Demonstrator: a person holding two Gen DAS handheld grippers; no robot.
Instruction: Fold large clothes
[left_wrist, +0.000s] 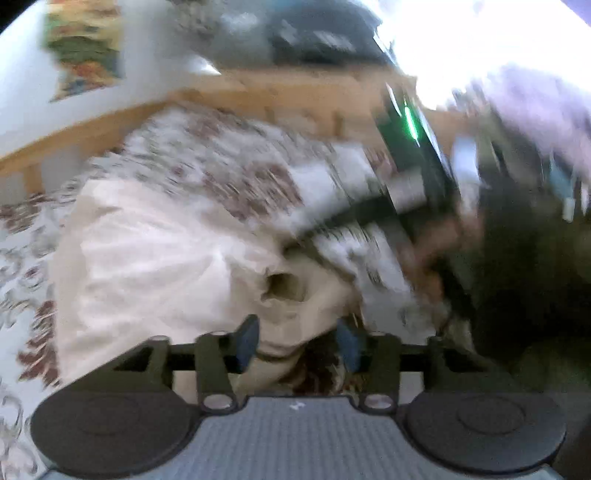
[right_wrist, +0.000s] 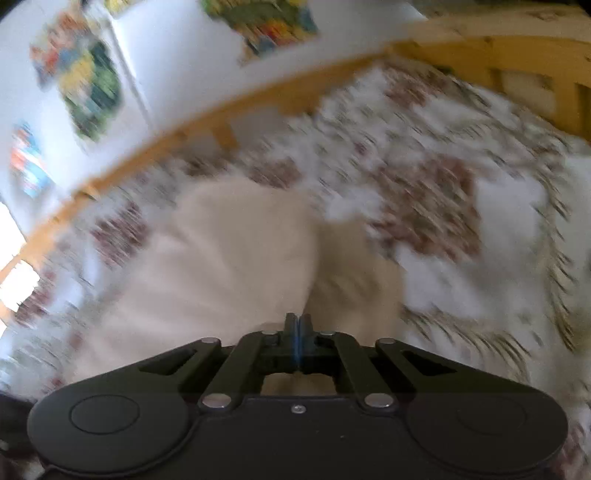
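My left gripper (left_wrist: 297, 341) has its fingers apart, their blue pads (left_wrist: 246, 343) standing on either side of a bunched edge of the cream garment (left_wrist: 147, 258). The cloth lies between them, but I cannot see the pads pressing on it. The garment is spread in a rumpled heap on the bed's floral bedspread (left_wrist: 236, 166), stretching away to the left of my left fingers, with a dark fold opening near its middle.

My right gripper (right_wrist: 298, 325) has its fingers together, the pads meeting in a thin line. The cream garment (right_wrist: 229, 258) rises straight up from that line in two lobes, so it may be pinched there, though the blur keeps me from telling for sure.

Behind the bedspread runs the bed's wooden rail (right_wrist: 207, 125), and colourful pictures (right_wrist: 88, 81) hang on the white wall beyond. In the left view, my right hand's gripper body (left_wrist: 413, 162) shows as a dark blurred shape with a green light.
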